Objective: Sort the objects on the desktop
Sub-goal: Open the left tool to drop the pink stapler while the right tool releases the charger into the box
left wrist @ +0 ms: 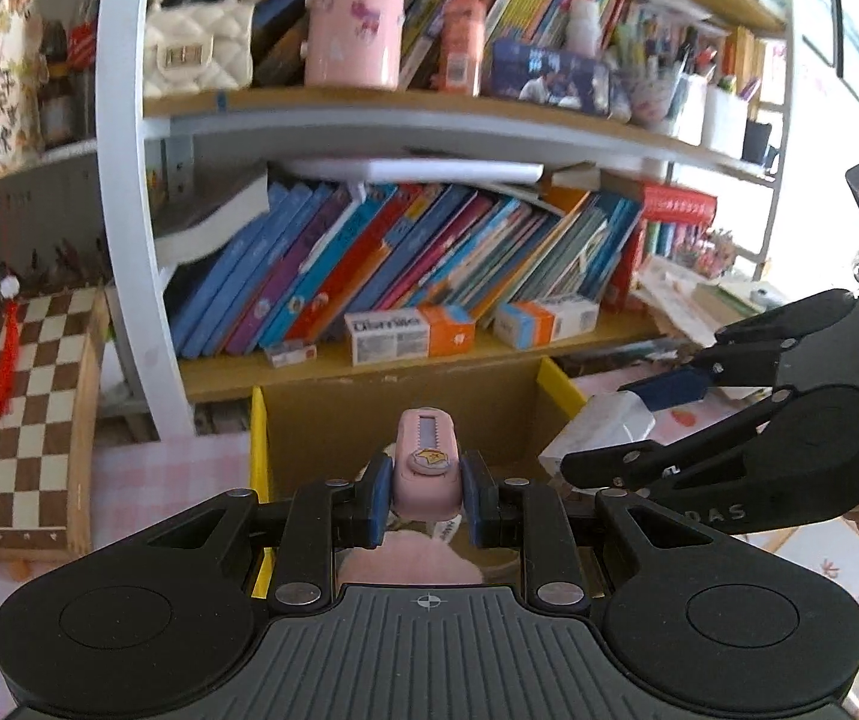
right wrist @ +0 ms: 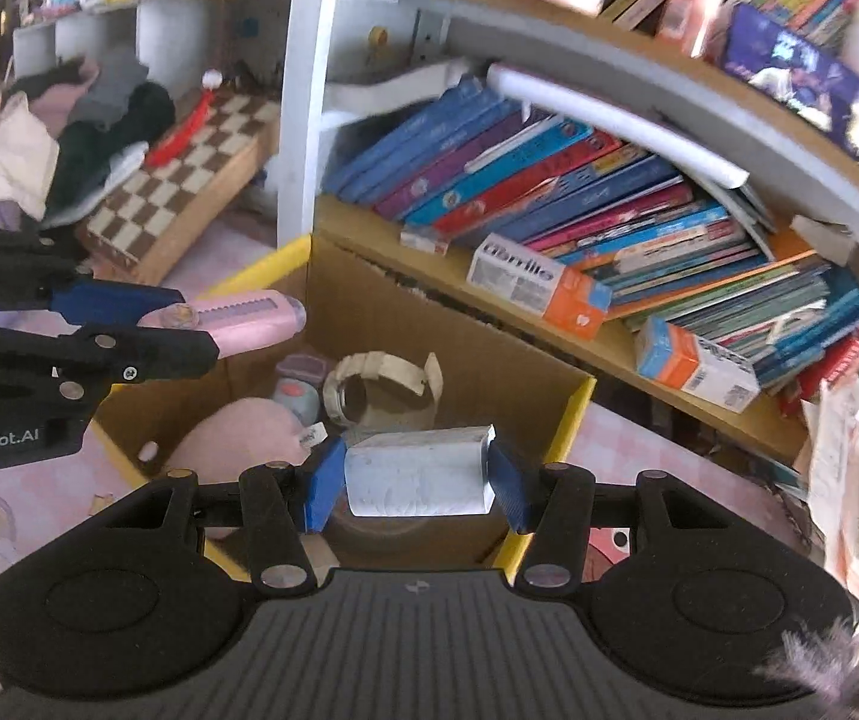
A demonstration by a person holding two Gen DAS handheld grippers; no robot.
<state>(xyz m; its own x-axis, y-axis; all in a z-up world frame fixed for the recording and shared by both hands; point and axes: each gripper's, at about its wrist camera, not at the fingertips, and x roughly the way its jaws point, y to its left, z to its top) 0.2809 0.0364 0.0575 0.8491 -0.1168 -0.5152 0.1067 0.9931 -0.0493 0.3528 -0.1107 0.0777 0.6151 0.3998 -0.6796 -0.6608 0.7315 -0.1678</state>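
Left wrist view: the left gripper (left wrist: 426, 495) pinches a pink utility knife (left wrist: 426, 462) between its blue pads (left wrist: 378, 495), the knife pointing forward with its slider button on top.
Left gripper seen from the right wrist: the left gripper (right wrist: 177, 324) comes in from the left edge, and the pink utility knife (right wrist: 243, 318) sticks out past its tips above the cardboard box.
Right gripper: the right gripper (right wrist: 420, 486) is clamped on a pale blue-white packet (right wrist: 420, 471), one blue pad (right wrist: 324, 486) against each end of it.
Right gripper seen from the left wrist: the right gripper (left wrist: 627, 429) reaches in from the right edge, with the packet (left wrist: 603, 429) showing white between its fingers.
Cardboard box: the cardboard box (right wrist: 573, 414) has yellow-edged flaps and stands open on the desk (left wrist: 171, 480), just in front of the bookshelf; both grippers are over or at its opening.
Box contents: a pink plush item (right wrist: 237, 438), a roll of beige tape (right wrist: 381, 390) and a small grey-blue object (right wrist: 297, 396) lie inside.
Desk: covered in a pink checked cloth.
Bookshelf: the bookshelf (left wrist: 369, 360) holds slanting books (left wrist: 405, 258) and two orange-and-white cartons (left wrist: 408, 330) on its lowest board.
Chessboard: a wooden chessboard (left wrist: 27, 420) lies to the left of the box, with a red tassel (left wrist: 0, 360) on it.
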